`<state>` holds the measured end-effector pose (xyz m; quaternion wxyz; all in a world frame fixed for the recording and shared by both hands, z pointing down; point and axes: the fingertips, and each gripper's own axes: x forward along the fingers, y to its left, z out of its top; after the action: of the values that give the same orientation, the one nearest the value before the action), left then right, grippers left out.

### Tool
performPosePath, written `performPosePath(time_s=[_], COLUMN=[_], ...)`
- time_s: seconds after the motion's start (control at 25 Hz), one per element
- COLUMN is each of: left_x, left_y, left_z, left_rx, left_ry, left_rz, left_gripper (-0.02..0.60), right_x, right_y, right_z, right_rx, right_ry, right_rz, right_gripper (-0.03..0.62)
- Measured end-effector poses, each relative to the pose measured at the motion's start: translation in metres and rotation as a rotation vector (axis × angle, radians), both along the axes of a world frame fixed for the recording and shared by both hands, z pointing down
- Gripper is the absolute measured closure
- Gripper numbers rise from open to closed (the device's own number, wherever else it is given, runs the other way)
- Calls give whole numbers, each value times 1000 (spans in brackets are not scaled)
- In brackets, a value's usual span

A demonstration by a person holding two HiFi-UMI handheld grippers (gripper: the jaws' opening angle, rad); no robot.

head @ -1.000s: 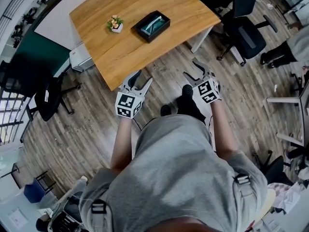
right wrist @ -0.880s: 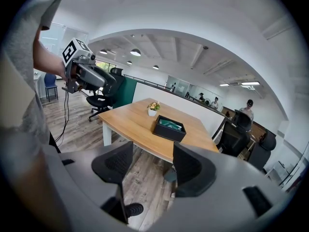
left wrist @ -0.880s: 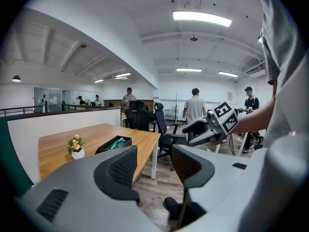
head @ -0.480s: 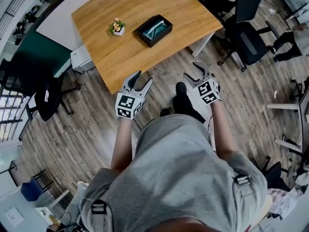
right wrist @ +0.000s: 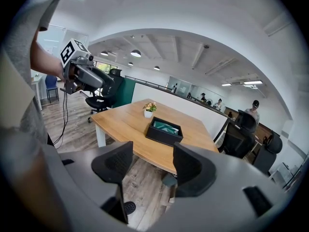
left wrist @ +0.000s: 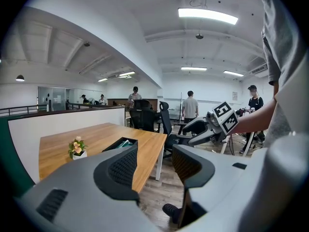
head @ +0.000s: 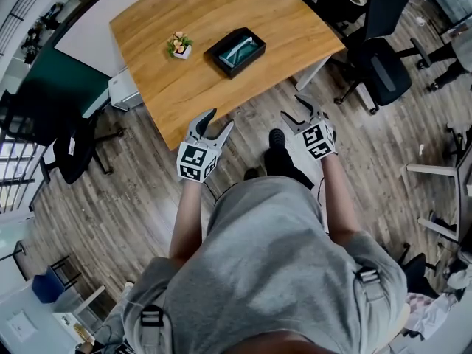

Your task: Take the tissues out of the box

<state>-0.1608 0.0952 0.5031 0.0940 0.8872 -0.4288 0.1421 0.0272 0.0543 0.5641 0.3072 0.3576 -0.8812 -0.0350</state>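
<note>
A black open-topped box with teal-wrapped tissues inside sits near the middle of a wooden table; it also shows in the right gripper view and partly behind a jaw in the left gripper view. My left gripper hangs open just off the table's near edge. My right gripper is open too, over the floor to the right of the table. Both are empty and well short of the box.
A small potted flower stands left of the box. Black office chairs crowd the right side, another chair stands at the left. A white cabinet sits under the table's left edge. People stand far off in the gripper views.
The view has shifted slightly, so the table and box sit a little further right. Both grippers hold the same pose, open.
</note>
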Motion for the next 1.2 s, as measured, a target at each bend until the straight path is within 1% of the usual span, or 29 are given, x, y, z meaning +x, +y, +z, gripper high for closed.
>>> performPosePath(time_s=[0.52,0.72,1.04,1.2], left_x=[13,20,35,45], left_y=[-48,-70,-108,-129], left_z=[1,4,9,9], left_rx=[-25,-35,-50,-56], left_ry=[-19,-42,-63,-74], left_rz=[-17,-17,-42,-65], left_gripper=[348,348,348,348], right_x=[11,18,28,39], right_y=[-52,-77,-109,-131], right_z=[4,7,17,22], right_rx=[-12,-20,-39,-58], right_ry=[-29,-42,-64,-69], right_rz=[-8,-7,-33,-56], right_gripper=[329,329,338,338])
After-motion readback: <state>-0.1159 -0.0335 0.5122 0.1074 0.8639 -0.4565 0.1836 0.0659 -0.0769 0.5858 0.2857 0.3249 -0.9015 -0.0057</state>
